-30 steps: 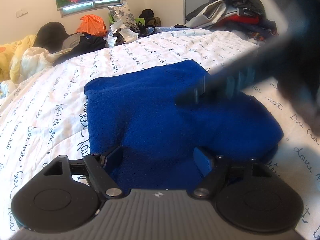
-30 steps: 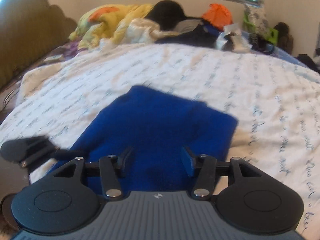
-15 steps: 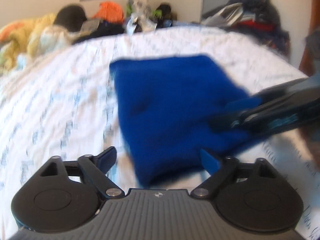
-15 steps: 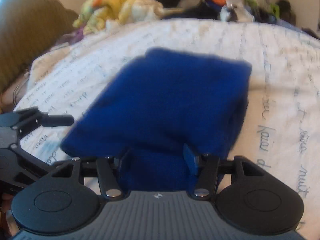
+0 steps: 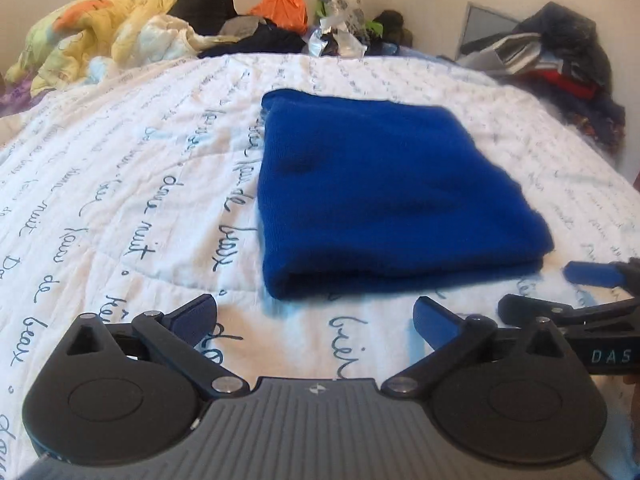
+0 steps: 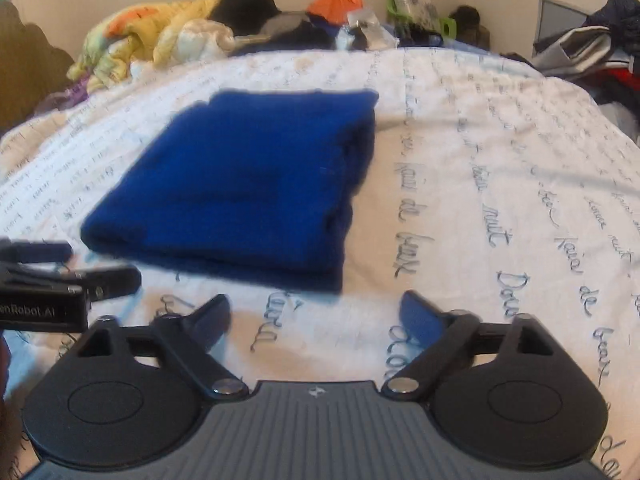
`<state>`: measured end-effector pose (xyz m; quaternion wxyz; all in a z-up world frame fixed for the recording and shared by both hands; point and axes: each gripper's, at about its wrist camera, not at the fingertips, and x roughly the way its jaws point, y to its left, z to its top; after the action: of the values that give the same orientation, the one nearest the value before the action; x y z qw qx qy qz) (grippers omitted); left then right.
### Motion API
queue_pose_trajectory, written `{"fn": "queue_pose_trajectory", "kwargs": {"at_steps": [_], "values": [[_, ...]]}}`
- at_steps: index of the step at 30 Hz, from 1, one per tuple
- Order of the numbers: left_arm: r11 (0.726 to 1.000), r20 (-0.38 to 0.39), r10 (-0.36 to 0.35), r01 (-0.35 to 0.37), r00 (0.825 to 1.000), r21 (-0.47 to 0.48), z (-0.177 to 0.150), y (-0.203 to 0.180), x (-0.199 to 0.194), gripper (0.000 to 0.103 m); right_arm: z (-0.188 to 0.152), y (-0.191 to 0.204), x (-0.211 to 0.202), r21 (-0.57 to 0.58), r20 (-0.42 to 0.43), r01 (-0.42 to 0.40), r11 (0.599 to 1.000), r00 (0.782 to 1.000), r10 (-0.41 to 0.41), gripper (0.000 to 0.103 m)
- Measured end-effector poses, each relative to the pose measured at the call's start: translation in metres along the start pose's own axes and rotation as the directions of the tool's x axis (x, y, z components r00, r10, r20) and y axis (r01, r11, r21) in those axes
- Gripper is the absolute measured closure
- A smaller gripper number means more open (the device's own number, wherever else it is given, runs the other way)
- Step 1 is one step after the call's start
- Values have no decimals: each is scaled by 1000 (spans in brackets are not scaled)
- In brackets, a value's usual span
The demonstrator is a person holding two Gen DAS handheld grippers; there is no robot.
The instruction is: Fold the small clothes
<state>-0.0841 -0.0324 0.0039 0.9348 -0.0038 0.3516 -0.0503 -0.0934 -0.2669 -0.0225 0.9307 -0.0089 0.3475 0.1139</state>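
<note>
**Blue garment released and lying folded on the bed; both grippers clear of it**

The folded blue garment (image 5: 384,196) is seen lying flat on the white script-printed bedspread (image 5: 120,200), its thick folded edge nearest the cameras. What kind of garment it is cannot be made out. Its underside and inner layers are hidden by the fold, and its right side appears soft and blurred in the right wrist view.

The left gripper (image 5: 314,320) is held on the near side of the garment with its fingers spread wide and only bedspread between them. The right gripper (image 6: 316,318) is likewise spread wide, with nothing between its fingers. Of each gripper only one side is caught at the frame edge of the other's view, the rest being cut off.

The heap of clothes and bedding (image 5: 120,36) at the far edge of the bed is too jumbled for single items to be told apart.

Against the earlier frames, cloth was then seen between both pairs of fingers; the jaws of both grippers have just been opening, and the garment is now left free beyond the fingertips.
</note>
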Motion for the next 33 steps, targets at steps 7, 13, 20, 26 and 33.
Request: {"fn": "queue_pose_trajectory", "kwargs": {"at_steps": [7,13,20,26,33], "values": [[999,40,37,-38,999,30,-5,-3,4,0,-1,11,7,78,20,118,990,993,-120,0],[999,39,33,-34,999,31,-4,-2,4,0,-1,8,13,91,63,133,987,988,-139,0],[999,39,32,-33,999,31,-4,-3,5,0,1,7,15,89,63,132,987,988,-138,0],[999,39,31,-32,999,31,-3,-2,5,0,1,6,15,89,63,132,987,989,-138,0],[999,39,31,-33,999,31,-3,-2,5,0,1,5,15,87,63,131,988,989,-136,0]]}}
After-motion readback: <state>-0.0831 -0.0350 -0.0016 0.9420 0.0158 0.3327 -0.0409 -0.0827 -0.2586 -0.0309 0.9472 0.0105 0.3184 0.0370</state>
